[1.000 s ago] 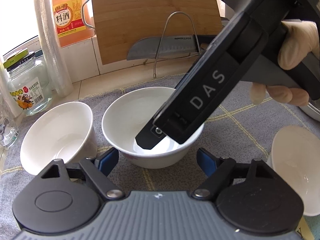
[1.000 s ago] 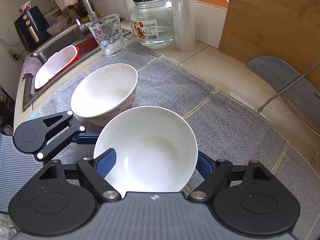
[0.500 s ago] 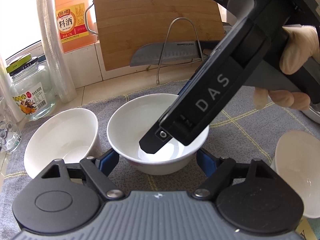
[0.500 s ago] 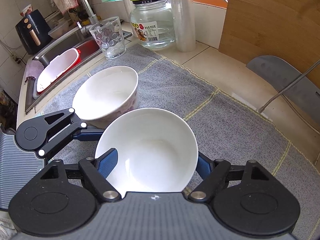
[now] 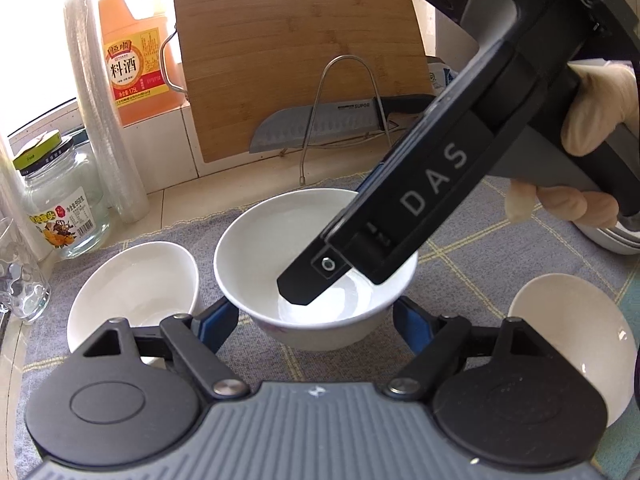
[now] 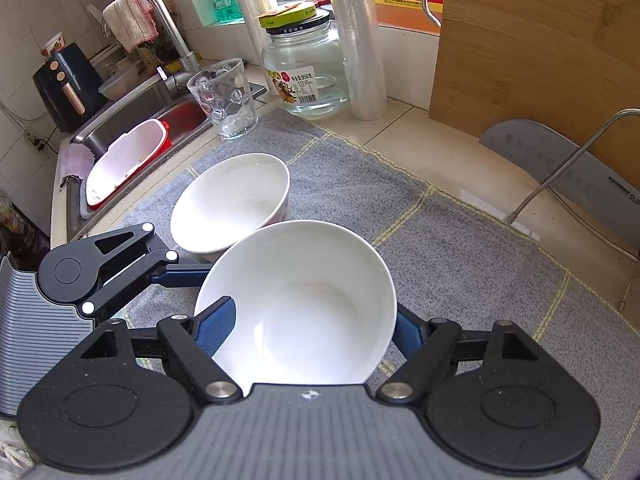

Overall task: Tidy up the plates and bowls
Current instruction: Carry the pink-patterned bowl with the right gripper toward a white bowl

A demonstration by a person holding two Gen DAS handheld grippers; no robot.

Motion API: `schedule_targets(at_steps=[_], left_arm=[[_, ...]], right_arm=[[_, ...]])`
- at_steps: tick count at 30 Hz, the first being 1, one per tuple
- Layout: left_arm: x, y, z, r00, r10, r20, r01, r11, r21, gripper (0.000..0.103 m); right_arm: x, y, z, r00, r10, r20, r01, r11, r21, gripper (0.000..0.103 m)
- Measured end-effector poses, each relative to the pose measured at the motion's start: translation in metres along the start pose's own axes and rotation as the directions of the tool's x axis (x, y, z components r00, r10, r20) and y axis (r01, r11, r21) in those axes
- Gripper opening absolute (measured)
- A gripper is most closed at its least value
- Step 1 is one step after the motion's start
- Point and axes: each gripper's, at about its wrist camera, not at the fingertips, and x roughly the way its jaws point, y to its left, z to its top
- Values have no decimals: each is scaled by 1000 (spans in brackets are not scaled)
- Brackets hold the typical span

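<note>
Three white bowls sit on a grey cloth mat (image 5: 500, 256). In the left wrist view the middle bowl (image 5: 260, 248) lies between the wide-open fingers of my left gripper (image 5: 316, 316); I cannot tell if they touch it. A second bowl (image 5: 136, 288) is to its left, a third bowl (image 5: 576, 328) at the right. My right gripper (image 6: 308, 328) is shut on the middle bowl (image 6: 304, 300), one finger (image 6: 216, 328) inside the bowl and the other outside its rim. Its body reaches down into the bowl in the left wrist view. The left bowl (image 6: 232, 200) sits behind.
A cutting board (image 5: 296, 56), a knife (image 5: 320, 128) and a wire stand (image 5: 344, 112) are at the back. A glass jar (image 5: 60, 200), plastic roll (image 5: 104, 120), orange bottle (image 5: 132, 52) and drinking glass (image 6: 224, 100) stand left. A sink (image 6: 132, 136) lies beyond the mat.
The left gripper has pulled back a little from the bowls. The right gripper has stayed on the middle bowl and tipped it slightly.
</note>
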Motion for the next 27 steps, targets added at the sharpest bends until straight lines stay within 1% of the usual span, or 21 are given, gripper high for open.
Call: schedule_targets(at_steps=[4,11,16,21,27], left_arm=[[-14,-5,3,1000,-27,1,27,1000,5,84],[-40,-21,3,998,-68,7,68,997,42,84],[-56,-35,0,994,-112,5,111,992,65,84],[-65,-49,-4,985,-174,-12,175,980,93,84],[-70,-67,-10,969,-248,-25,249,959,133,84]], right_arm=[[-16,8,-5,1000,-8,17,8,1000,10,86],[-49,28,-23,998,-28,49,26,999,36,86],[-68,41,-45,996,-59,62,56,997,55,86],[-84,49,-71,994,-89,69,82,992,97,86],[-100,56,-102,988,-138,68,127,981,148,87]])
